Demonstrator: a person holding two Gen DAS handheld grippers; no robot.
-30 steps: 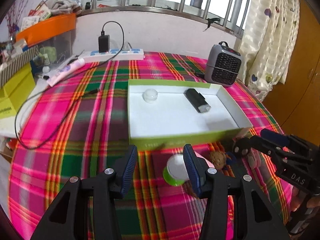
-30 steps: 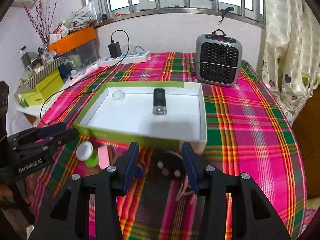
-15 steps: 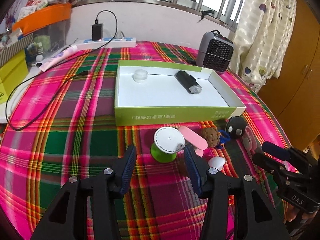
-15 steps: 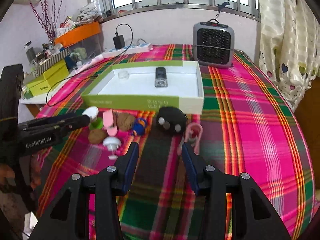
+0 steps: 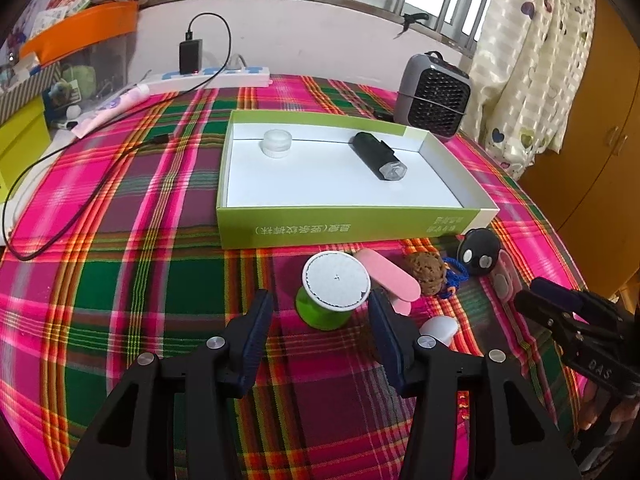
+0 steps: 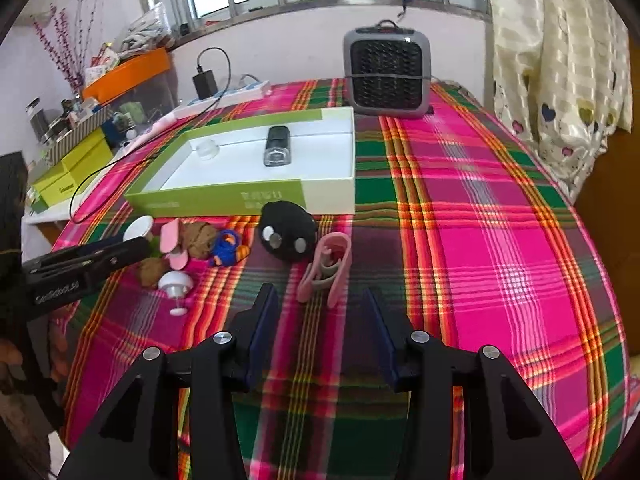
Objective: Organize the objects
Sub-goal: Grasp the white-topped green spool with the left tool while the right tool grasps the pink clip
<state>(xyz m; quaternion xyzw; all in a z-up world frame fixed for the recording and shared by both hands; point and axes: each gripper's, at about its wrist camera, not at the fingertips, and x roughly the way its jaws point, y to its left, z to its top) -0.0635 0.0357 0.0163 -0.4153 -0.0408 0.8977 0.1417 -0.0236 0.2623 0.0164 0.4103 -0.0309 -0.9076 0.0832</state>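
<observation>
A green box (image 5: 352,228) (image 6: 224,200) with a white inside holds a small white jar (image 5: 275,142) and a black flashlight-like object (image 5: 378,155). In front of it lie a green spool with a white top (image 5: 334,290), a pink oblong piece (image 5: 390,276), a brown ball (image 5: 426,274), a black round toy with two white eyes (image 6: 286,232) and a pink clip (image 6: 328,270). My left gripper (image 5: 320,322) is open, just short of the spool. My right gripper (image 6: 320,320) is open, just short of the pink clip, nothing between its fingers.
A grey fan heater (image 6: 386,72) stands behind the box. A power strip with a charger and black cable (image 5: 208,74) lies at the back left. Yellow-green boxes (image 6: 72,172) and an orange-lidded bin (image 6: 128,74) crowd the left side. Plaid cloth (image 6: 500,240) covers the table.
Both grippers pulled back from the box and sank; the loose objects, earlier partly hidden between the fingers, now lie ahead of the fingertips. The left jaws stand about as wide.
</observation>
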